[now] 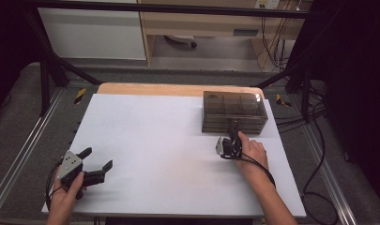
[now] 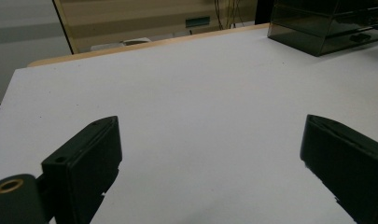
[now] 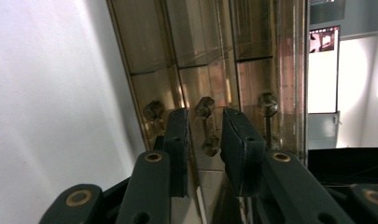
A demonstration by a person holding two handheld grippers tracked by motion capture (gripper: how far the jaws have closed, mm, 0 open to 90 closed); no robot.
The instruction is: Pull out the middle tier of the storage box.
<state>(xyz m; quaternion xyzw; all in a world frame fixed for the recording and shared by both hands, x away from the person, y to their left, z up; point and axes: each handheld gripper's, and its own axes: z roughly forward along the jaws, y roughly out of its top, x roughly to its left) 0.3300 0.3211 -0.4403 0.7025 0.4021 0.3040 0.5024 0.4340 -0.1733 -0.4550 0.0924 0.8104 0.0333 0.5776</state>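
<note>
Two handheld grippers are working over a white surface [image 1: 169,154] in the high view. A smoky, see-through drawer box [image 1: 233,111] is sitting at the far right of the surface, close to its back edge. The right gripper [image 1: 234,133] is reaching forward from the person's right hand [image 1: 251,152] and pointing at the front face of the drawer box, its tips right at the lower drawer. The left gripper [image 1: 97,158] is resting low at the near left corner, held in the left hand [image 1: 65,197], well apart from the box, with its jaws standing wide apart and nothing between them.

In the left gripper view, the left gripper [image 2: 210,154] is showing its two black jaws spread far apart over the bare white surface [image 2: 186,93]. The drawer box [image 2: 326,28] is sitting far off at the upper right.

In the right gripper view, turned on its side, the right gripper [image 3: 205,135] is sitting up against the drawer box [image 3: 200,56]. Its jaws are standing narrowly apart on either side of a small drawer handle [image 3: 206,126], which is lying in the gap between them. Whether the pads are actually pressing on the handle I cannot tell. Two similar handles are showing just beside it, one on each side.
</note>
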